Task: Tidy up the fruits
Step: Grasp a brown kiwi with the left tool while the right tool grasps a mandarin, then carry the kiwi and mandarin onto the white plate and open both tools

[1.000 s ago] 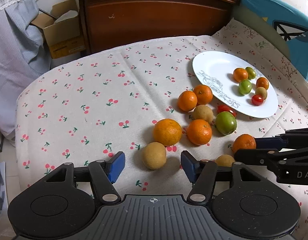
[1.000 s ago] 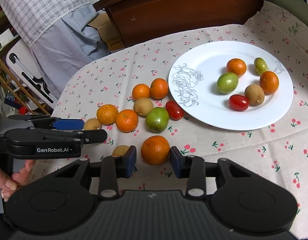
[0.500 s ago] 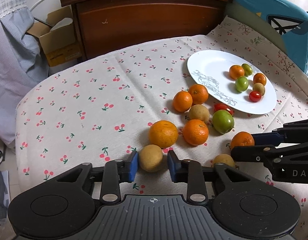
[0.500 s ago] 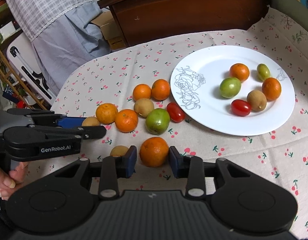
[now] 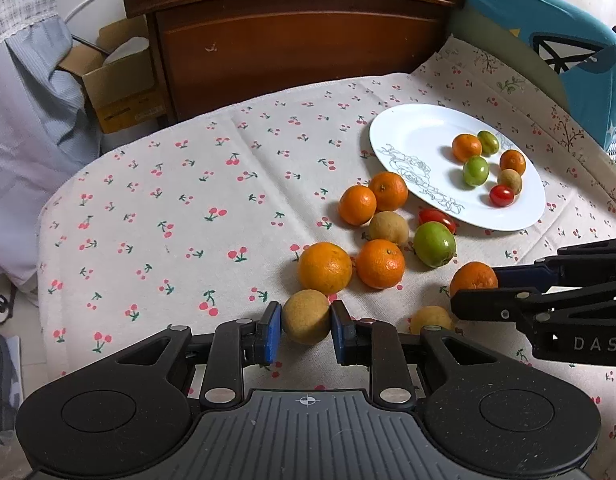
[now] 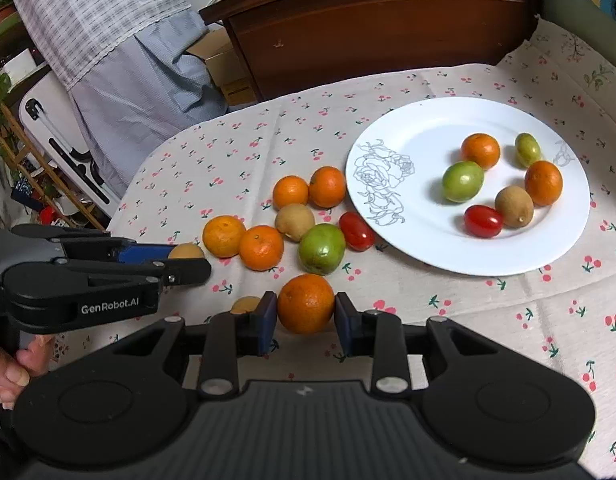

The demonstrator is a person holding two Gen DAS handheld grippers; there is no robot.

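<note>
- The left hand-held gripper (image 5: pixel 306 328) is clamped on a tan round fruit (image 5: pixel 306 316), its blue pads (image 5: pixel 272 330) pressing both flanks, on a cherry-print cloth (image 5: pixel 167 208) spread over the table.
- The right hand-held gripper (image 6: pixel 305 316) has just been closing on a mandarin (image 6: pixel 305 303); both pads meet the peel, and the fruit sits on the cloth at 7 o'clock from the white plate (image 6: pixel 420 136).
- In the left wrist view, the right hand-held gripper enters from 3 o'clock, its fingers (image 5: pixel 492 305) beside that mandarin.
- The plate holds six small fruits: two orange, two green, one tan and a red tomato (image 6: pixel 483 221).
- Loose on the cloth between plate and grippers lie four more mandarins, a tan fruit (image 6: pixel 295 222), a green fruit (image 6: pixel 322 248) and a second red tomato (image 6: pixel 356 231) touching the plate's rim.
- Another tan fruit (image 6: pixel 245 304) lies just beside the right gripper's left finger, at 9 o'clock from the held mandarin.
- A person's fingers (image 6: pixel 11 372) grip the left tool's handle at the right wrist view's lower left edge.
- A dark wooden headboard (image 5: pixel 291 40) stands at 12 o'clock behind the cloth.
</note>
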